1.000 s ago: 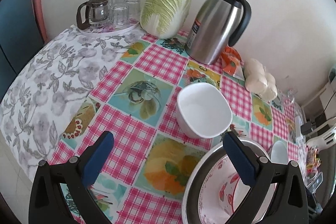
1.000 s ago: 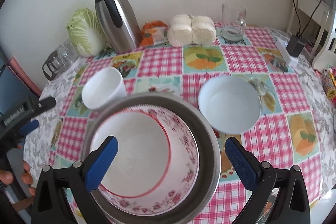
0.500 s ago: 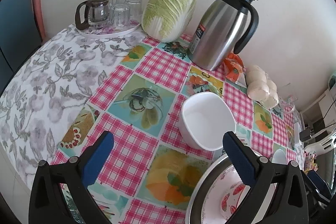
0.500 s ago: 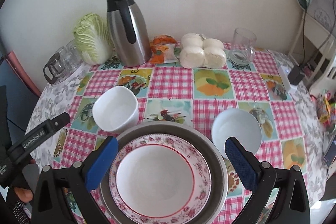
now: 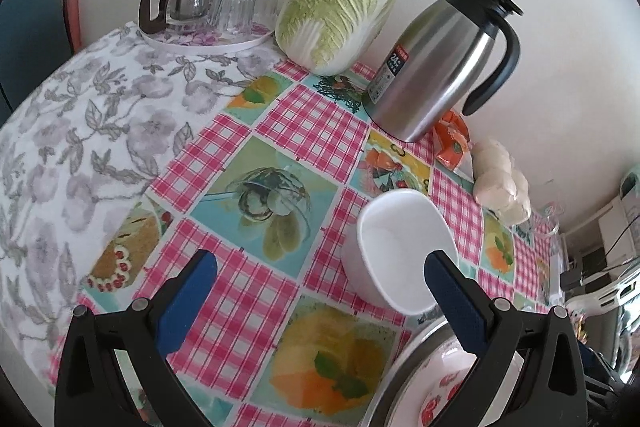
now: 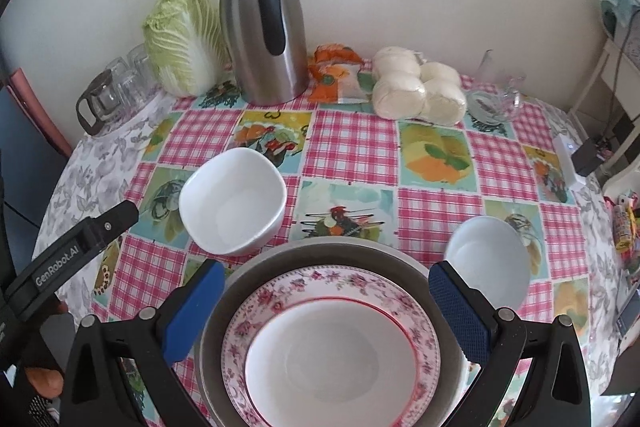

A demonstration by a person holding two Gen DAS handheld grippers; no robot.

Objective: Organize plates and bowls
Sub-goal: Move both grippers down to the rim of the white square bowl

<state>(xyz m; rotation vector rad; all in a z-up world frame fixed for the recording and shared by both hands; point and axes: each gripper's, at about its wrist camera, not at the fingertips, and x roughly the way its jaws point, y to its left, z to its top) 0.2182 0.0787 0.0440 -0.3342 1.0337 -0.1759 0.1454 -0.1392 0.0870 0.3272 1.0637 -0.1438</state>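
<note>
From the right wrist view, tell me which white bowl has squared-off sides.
The white bowl on the left, in front of the steel jug. Its rim is a rounded square; the other bowl, on the right, is round.

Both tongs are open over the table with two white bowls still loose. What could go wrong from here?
The square white bowl sits close beside the metal plate carrying the floral plate; grabbing it may knock that stack. The round white bowl lies partly behind the right tongs, so a blind grasp could tip it.
</note>
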